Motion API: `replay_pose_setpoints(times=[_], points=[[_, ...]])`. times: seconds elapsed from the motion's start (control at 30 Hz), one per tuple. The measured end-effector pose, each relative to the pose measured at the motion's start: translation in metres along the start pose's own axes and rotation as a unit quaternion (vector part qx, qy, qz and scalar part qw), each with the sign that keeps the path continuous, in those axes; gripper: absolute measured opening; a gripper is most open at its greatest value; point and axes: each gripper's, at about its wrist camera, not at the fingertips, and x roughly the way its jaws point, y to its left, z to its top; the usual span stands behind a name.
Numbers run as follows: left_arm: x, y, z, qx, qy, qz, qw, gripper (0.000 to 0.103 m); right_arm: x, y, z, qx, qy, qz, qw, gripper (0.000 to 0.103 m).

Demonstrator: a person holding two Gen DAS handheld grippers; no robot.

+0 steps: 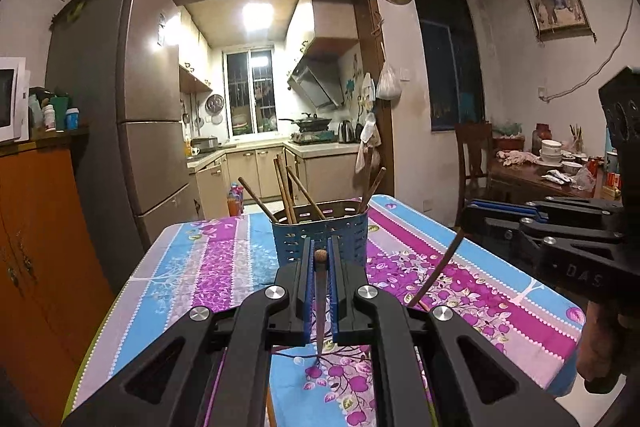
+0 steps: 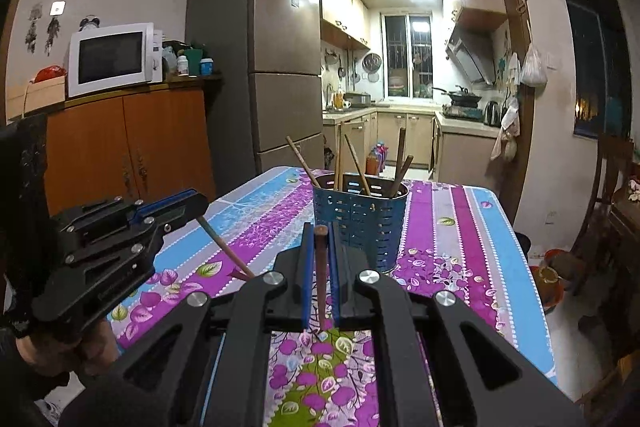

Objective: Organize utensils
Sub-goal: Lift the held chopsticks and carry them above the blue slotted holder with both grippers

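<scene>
Counter (image 1: pixel 208 267) covered in striped cloth: pink, purple, blue bands with leaf print. Blue perforated utensil holder (image 1: pixel 320 235) stands upright at 12 o'clock, near far edge; wooden chopsticks (image 1: pixel 286 193) lean inside.

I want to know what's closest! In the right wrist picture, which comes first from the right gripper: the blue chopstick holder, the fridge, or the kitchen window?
From the right gripper, which is shut on a chopstick:
1. Blue chopstick holder, just ahead on the table.
2. Fridge, past the table, to the left.
3. Kitchen window, at the far end of the kitchen.
</scene>
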Motion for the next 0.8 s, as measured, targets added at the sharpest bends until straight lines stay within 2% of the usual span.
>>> replay_pose_setpoints(times=[0.33,0.6,0.8], points=[[0.026,0.017,0.051,-0.014,0.023,-0.007,0.9996,0.008,0.003,-0.011,0.045,0.001,-0.004,-0.005,1.0,0.005],[0.043,0.041,0.113,-0.033,0.019,-0.006,0.9992,0.008,0.001,-0.031,0.116,0.007,-0.021,-0.005,1.0,0.005],[0.041,0.067,0.165,-0.043,-0.008,0.004,0.9991,0.008,-0.003,-0.041,0.177,-0.002,-0.033,-0.003,0.999,0.005]])
